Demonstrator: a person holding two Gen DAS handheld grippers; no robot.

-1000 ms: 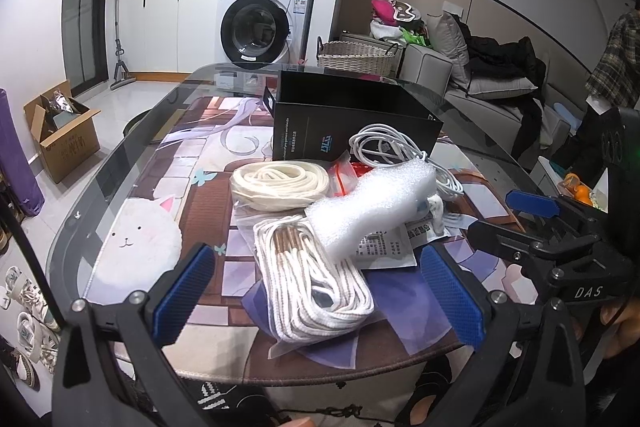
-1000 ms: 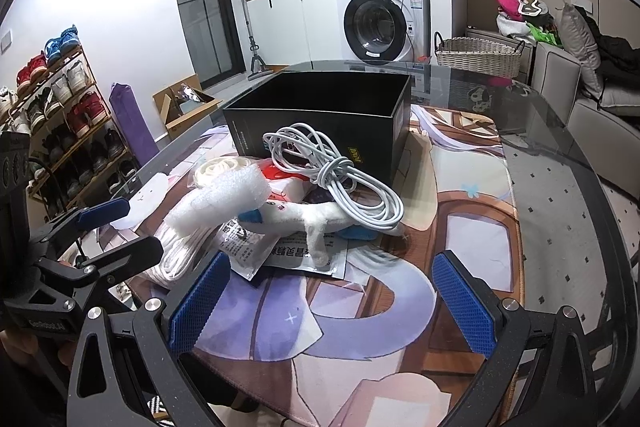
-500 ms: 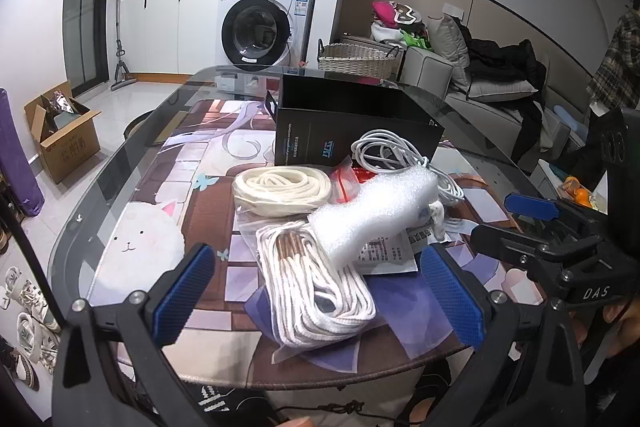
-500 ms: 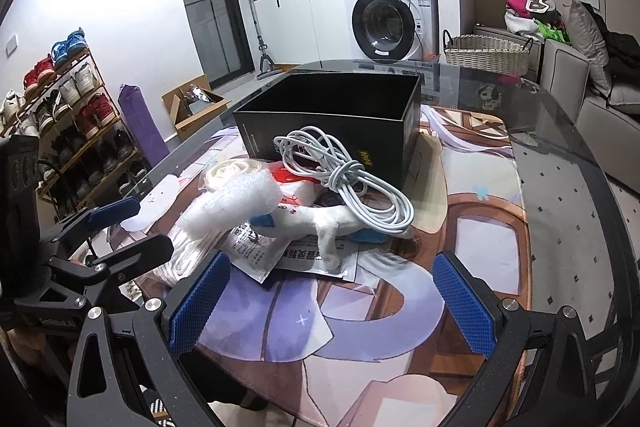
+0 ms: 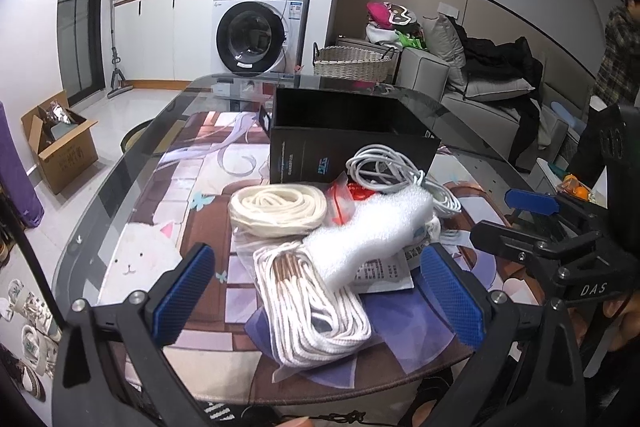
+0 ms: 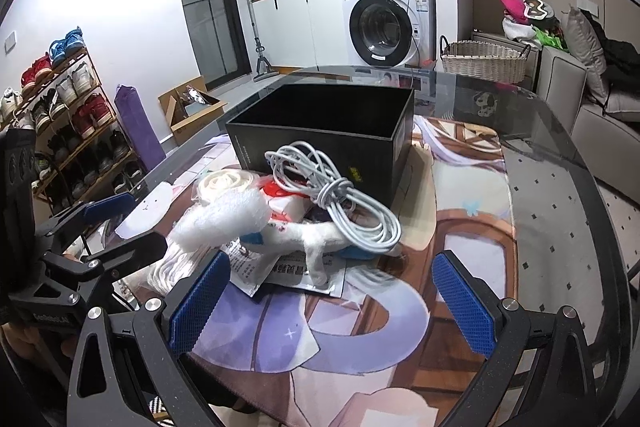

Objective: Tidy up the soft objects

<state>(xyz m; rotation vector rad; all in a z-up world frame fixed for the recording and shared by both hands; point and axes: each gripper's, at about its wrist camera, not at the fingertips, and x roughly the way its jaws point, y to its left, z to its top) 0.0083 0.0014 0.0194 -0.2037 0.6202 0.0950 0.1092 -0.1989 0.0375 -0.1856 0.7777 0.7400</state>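
Both your grippers have drawn slightly nearer the pile since a second ago; left gripper and right gripper gape empty; soft objects remain heaped mid-table before the empty black box; no sorting begun
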